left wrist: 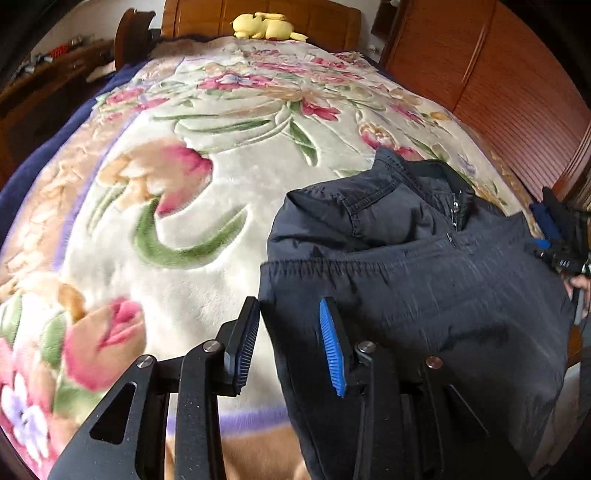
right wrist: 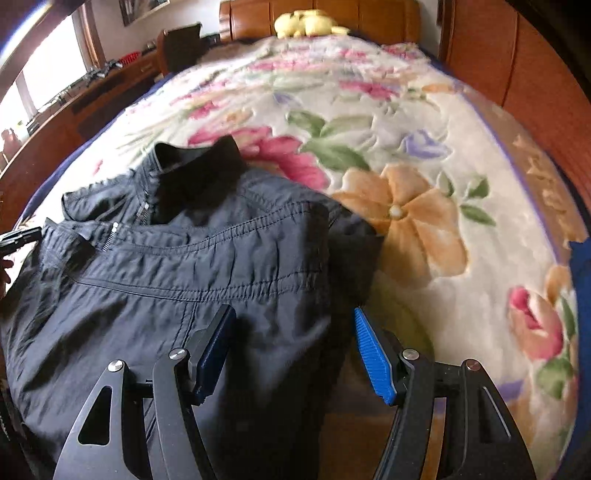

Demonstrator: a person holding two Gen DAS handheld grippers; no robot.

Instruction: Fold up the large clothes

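A dark navy zip jacket (left wrist: pixel 413 266) lies on the floral bedspread (left wrist: pixel 207 177), folded so its elastic hem lies across the chest below the collar. In the left wrist view my left gripper (left wrist: pixel 290 317) is open, its jaws astride the jacket's left edge with nothing clamped. In the right wrist view the jacket (right wrist: pixel 177 266) fills the lower left. My right gripper (right wrist: pixel 293 325) is open wide over the jacket's right edge, just above the fabric. The right gripper also shows in the left wrist view (left wrist: pixel 554 236) at the far right edge.
A yellow plush toy (left wrist: pixel 266 26) lies at the wooden headboard (left wrist: pixel 332 22). Wooden wardrobe doors (left wrist: pixel 498 81) stand along the bed's right side. A cluttered desk under a window (right wrist: pixel 55 96) lies to the left. The bedspread (right wrist: pixel 424 155) is bare beyond the jacket.
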